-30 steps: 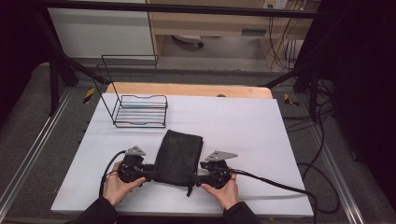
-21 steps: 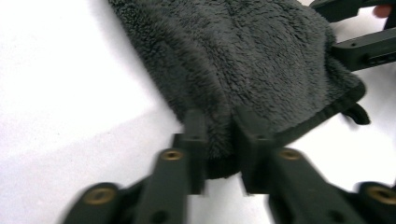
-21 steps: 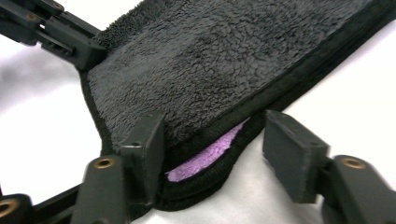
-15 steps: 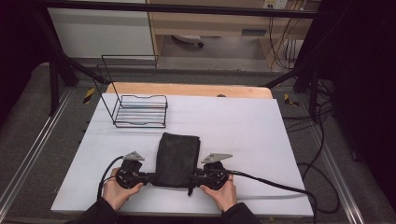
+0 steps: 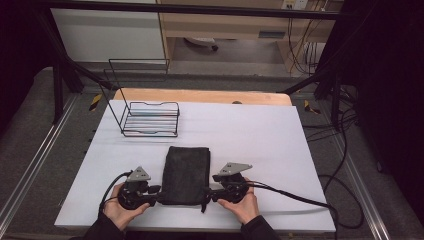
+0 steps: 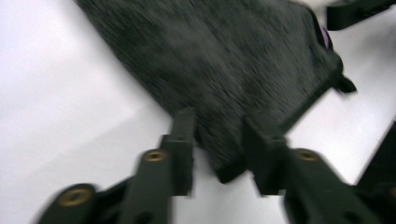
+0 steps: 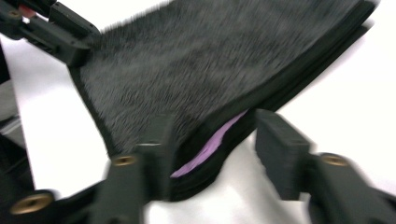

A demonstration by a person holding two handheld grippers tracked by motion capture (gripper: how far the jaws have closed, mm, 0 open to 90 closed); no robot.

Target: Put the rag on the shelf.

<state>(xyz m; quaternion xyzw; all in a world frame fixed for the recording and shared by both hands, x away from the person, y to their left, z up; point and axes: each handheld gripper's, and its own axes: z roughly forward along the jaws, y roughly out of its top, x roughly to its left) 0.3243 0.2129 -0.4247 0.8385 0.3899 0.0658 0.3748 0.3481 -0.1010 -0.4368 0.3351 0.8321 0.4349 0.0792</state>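
My left claw (image 6: 217, 140) stands open, with the near left corner of the black fuzzy pouch (image 6: 224, 60) lying between its two jaws; the jaws do not press on it. My right claw (image 7: 215, 149) is open too, wider, and the other near corner of the pouch (image 7: 210, 79) sits between its jaws, where a strip of purple lining (image 7: 212, 142) shows at the lifted edge. From above, the left claw (image 5: 152, 191) and the right claw (image 5: 212, 192) are at the two near corners of the pouch (image 5: 187, 172), which lies flat on the white worktop (image 5: 260, 135) between them and reaches away from me. A hand (image 5: 120, 212) holds the left claw and another hand (image 5: 242, 205) holds the right one. Beyond the far edge of the pouch, a little to the left, a black wire rack (image 5: 150, 117) stands on the worktop, apart from the pouch.
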